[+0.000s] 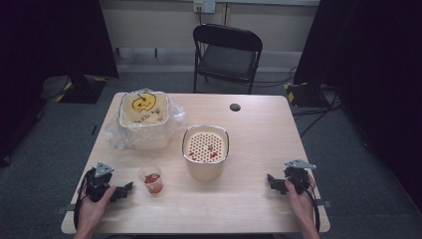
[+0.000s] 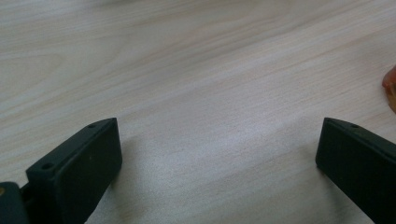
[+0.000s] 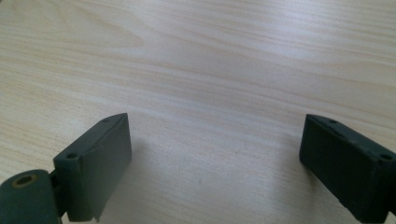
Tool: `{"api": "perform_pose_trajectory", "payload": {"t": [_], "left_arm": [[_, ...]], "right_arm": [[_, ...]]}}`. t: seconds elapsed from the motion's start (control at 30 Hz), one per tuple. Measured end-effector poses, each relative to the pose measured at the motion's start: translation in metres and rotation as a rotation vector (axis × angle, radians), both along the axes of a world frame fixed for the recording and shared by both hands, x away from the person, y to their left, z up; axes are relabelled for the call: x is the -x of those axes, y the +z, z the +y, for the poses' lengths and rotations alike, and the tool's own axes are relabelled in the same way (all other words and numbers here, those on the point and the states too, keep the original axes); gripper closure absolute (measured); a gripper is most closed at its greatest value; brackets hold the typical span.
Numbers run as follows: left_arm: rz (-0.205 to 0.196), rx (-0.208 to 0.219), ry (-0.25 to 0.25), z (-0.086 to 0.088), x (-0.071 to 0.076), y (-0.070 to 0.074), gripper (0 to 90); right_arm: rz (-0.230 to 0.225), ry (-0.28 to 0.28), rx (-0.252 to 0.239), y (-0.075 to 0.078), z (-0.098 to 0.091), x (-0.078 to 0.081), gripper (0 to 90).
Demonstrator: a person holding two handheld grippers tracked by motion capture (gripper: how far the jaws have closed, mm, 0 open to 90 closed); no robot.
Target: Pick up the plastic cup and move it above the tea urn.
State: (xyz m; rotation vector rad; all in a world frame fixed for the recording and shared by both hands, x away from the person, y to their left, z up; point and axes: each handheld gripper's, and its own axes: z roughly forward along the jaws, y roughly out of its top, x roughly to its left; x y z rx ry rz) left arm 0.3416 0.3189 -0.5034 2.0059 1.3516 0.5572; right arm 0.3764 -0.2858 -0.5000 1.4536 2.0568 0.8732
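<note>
My left gripper [image 1: 125,189] rests low on the wooden table [image 1: 259,124] near its front left corner, a hand around it. Its jaws stand wide apart over bare wood [image 2: 215,140], nothing between them. Just right of it stands a small clear cup [image 1: 151,179] with red contents; a red edge of the cup [image 2: 390,86] shows at the far right of the left gripper view. My right gripper [image 1: 272,182] lies near the front right corner, open, with only bare tabletop [image 3: 210,135] between its jaws.
A cream pot [image 1: 205,152] with a perforated insert holding red bits stands mid-table. Behind it to the left sits a square container [image 1: 144,119] with a yellow-marked lid, wrapped in clear plastic. A black disc [image 1: 235,107] lies near the far edge. A folding chair [image 1: 226,55] stands beyond.
</note>
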Motion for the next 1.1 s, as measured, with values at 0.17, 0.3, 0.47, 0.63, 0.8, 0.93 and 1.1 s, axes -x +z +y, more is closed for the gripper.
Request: {"api": "perform_pose_trajectory", "payload": {"t": [0.17,0.3,0.47,0.63,0.8,0.93,1.1], "left_arm": [[-0.008,0.002,0.019,0.001,0.000,0.001,3.6],[-0.041,0.021,0.085,0.004,0.004,0.002,18.4],[-0.058,0.057,0.043,0.002,0.014,0.007,18.5],[-0.108,0.099,0.009,-0.003,0.023,0.018,18.9],[-0.183,0.094,-0.060,-0.013,0.035,0.037,18.9],[-0.196,0.109,-0.141,-0.027,0.044,0.045,21.0],[-0.204,0.170,-0.200,-0.037,0.047,0.048,21.3]], "right_arm": [[0.000,0.000,0.000,0.000,0.000,0.000,8.3],[0.000,0.000,0.000,0.000,0.000,0.000,8.3],[0.000,0.000,0.000,0.000,0.000,0.000,8.3],[0.001,0.000,0.000,0.000,0.000,0.000,8.3],[0.000,0.000,0.000,0.000,0.000,0.000,8.3],[0.001,0.000,0.000,0.000,0.000,0.000,8.3],[0.000,0.000,0.000,0.000,0.000,0.000,8.3]]}}
